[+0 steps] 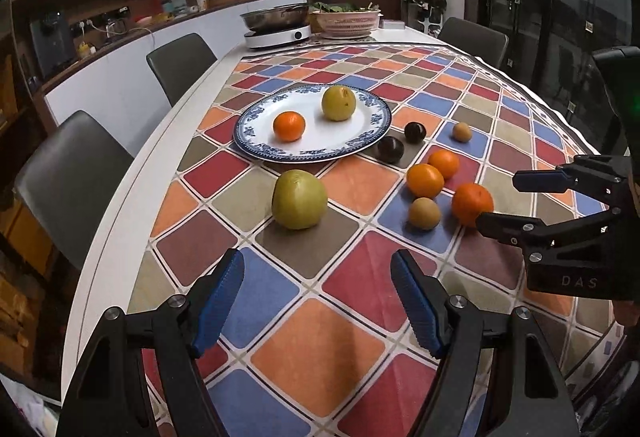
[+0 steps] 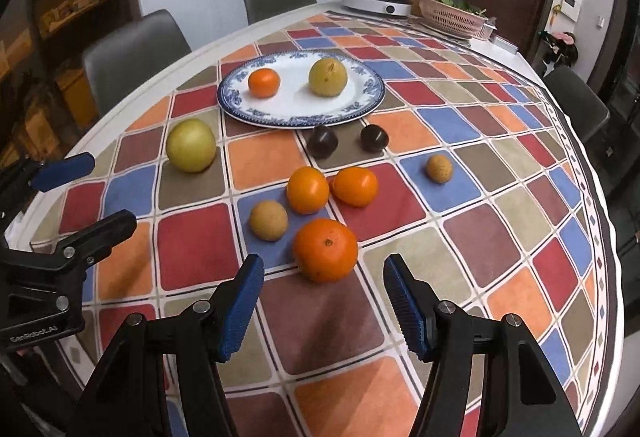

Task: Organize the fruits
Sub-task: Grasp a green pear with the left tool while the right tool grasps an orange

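Note:
A blue-rimmed white plate (image 1: 372, 133) (image 2: 360, 101) holds a small orange (image 1: 289, 125) (image 2: 263, 82) and a yellow-green pear (image 1: 339, 103) (image 2: 328, 77). A bigger pear (image 1: 299, 199) (image 2: 191, 145) lies on the cloth in front of my open, empty left gripper (image 1: 318, 301), which also shows in the right wrist view (image 2: 106, 193). Three oranges (image 2: 325, 249) (image 1: 472, 204), two kiwis (image 2: 268, 219) (image 2: 439, 168) and two dark plums (image 2: 322, 142) (image 2: 374, 137) lie loose. My right gripper (image 2: 324, 301) (image 1: 496, 203) is open and empty, just short of the nearest orange.
The checked cloth (image 1: 320, 349) covers a white table with grey chairs (image 1: 182, 63) along its left side. At the far end stand an induction cooker with a steel pot (image 1: 276, 23) and a pink basket of greens (image 1: 346, 19).

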Demonstrator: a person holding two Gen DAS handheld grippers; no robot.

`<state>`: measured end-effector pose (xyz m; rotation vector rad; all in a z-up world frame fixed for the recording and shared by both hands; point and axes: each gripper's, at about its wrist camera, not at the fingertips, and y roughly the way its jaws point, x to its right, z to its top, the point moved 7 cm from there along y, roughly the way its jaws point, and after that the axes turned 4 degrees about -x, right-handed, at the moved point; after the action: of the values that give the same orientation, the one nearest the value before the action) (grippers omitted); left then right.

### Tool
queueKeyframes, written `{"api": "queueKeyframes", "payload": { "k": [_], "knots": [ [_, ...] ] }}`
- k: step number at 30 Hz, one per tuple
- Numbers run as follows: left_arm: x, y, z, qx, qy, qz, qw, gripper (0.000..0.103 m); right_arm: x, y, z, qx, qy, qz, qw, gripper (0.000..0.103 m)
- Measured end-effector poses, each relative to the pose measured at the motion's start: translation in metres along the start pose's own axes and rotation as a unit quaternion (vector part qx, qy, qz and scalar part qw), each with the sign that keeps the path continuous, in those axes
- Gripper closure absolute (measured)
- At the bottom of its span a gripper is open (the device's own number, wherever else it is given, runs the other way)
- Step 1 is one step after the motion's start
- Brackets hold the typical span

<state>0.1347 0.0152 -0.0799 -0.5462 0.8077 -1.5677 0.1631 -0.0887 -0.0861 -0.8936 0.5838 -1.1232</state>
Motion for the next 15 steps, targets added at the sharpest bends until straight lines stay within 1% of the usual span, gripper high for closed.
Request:
{"api": "queueKeyframes", "payload": {
  "k": [6, 7, 9, 13, 15],
  "knots": [
    [-0.009, 0.013, 0.004, -0.007, 0.007, 0.006, 0.9999, 0.027, 0.000, 0.013, 0.001, -0.020, 0.005, -0.016, 1.000, 0.040],
    [-0.010, 0.015, 0.006, -0.009, 0.009, 0.007, 0.9999, 0.026, 0.001, 0.015, 0.001, -0.024, 0.008, -0.020, 0.999, 0.040],
    [-0.012, 0.019, 0.010, -0.011, 0.016, 0.008, 0.9998, 0.018, 0.002, 0.016, 0.001, -0.031, 0.014, -0.023, 0.999, 0.040],
    [-0.016, 0.026, 0.023, -0.014, 0.034, 0.008, 0.9993, 0.018, -0.001, 0.018, 0.002, -0.046, 0.018, -0.028, 0.998, 0.040],
    [-0.020, 0.032, 0.029, -0.017, 0.035, 0.005, 0.9992, 0.017, 0.000, 0.021, 0.003, -0.054, 0.021, -0.031, 0.998, 0.040]
  ]
}}
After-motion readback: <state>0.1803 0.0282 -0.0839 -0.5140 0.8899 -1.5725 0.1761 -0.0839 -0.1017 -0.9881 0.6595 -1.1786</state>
